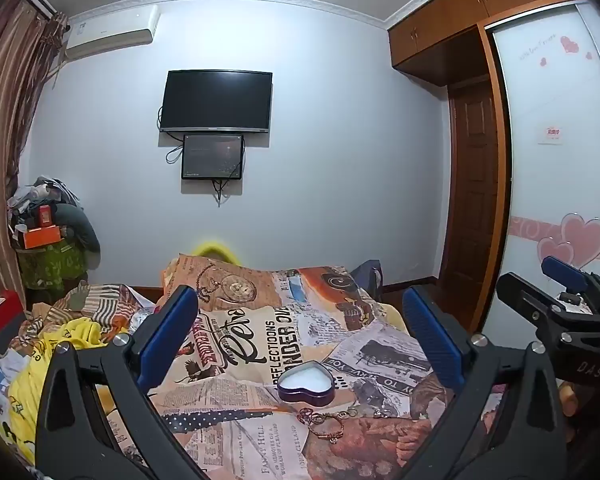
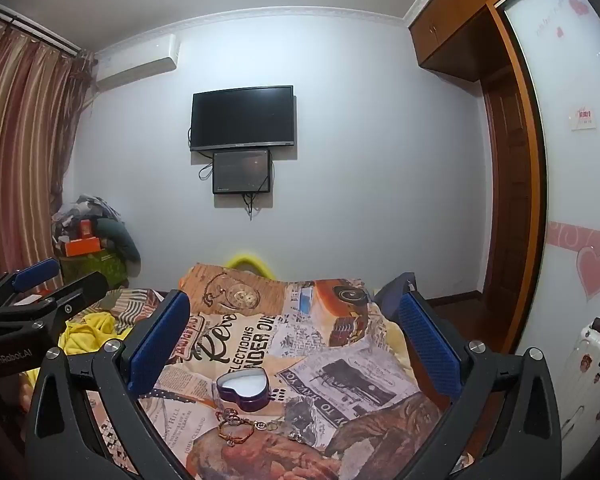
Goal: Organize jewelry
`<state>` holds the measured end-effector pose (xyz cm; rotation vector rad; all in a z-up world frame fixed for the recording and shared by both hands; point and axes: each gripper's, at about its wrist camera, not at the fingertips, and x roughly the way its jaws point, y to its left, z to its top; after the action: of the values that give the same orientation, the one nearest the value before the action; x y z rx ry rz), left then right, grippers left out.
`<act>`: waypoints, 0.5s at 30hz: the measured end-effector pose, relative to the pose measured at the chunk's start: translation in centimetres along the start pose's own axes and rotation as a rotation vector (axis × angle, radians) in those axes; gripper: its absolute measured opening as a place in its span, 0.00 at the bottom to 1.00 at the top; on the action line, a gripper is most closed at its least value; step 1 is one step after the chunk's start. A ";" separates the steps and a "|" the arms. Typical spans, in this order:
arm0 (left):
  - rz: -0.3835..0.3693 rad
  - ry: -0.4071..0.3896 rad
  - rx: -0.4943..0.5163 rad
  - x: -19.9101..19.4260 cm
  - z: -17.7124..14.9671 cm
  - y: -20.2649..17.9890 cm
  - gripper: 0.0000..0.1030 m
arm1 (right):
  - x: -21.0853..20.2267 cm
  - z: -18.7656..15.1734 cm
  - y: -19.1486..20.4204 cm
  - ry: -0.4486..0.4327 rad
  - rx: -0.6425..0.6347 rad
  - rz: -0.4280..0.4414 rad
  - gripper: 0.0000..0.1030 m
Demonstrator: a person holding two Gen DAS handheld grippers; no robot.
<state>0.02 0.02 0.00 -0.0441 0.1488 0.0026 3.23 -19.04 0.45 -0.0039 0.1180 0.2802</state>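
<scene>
A purple heart-shaped tin (image 1: 306, 384) with a white lining stands open on the printed bedspread; it also shows in the right wrist view (image 2: 243, 388). Gold and rose chain jewelry (image 1: 326, 422) lies loose on the cloth just in front of the tin, also seen in the right wrist view (image 2: 244, 424). My left gripper (image 1: 300, 324) is open and empty, held above and behind the tin. My right gripper (image 2: 294, 322) is open and empty, likewise above the bed. Each gripper shows at the edge of the other's view: right gripper (image 1: 560, 292), left gripper (image 2: 36, 284).
The bed carries a newspaper-print cover (image 1: 260, 320) and yellow clothes (image 1: 80, 332) at the left. A cluttered pile with an orange box (image 1: 42, 236) stands in the far left corner. A wardrobe (image 1: 560, 140) lines the right side. A white suitcase (image 2: 584, 368) stands at the right.
</scene>
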 end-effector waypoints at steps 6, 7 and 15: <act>0.001 -0.004 -0.007 -0.1 0.0 0.1 1.00 | 0.0 0.0 0.0 0.004 0.004 0.002 1.00; 0.001 -0.005 -0.009 -0.1 0.0 0.2 1.00 | 0.0 0.0 0.0 0.003 0.003 0.002 1.00; 0.012 0.002 -0.013 0.0 -0.1 0.8 1.00 | 0.1 0.0 0.2 0.003 0.002 0.003 1.00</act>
<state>0.04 0.86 -0.11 -0.0564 0.1515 0.0157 3.30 -18.82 0.47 -0.0025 0.1213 0.2827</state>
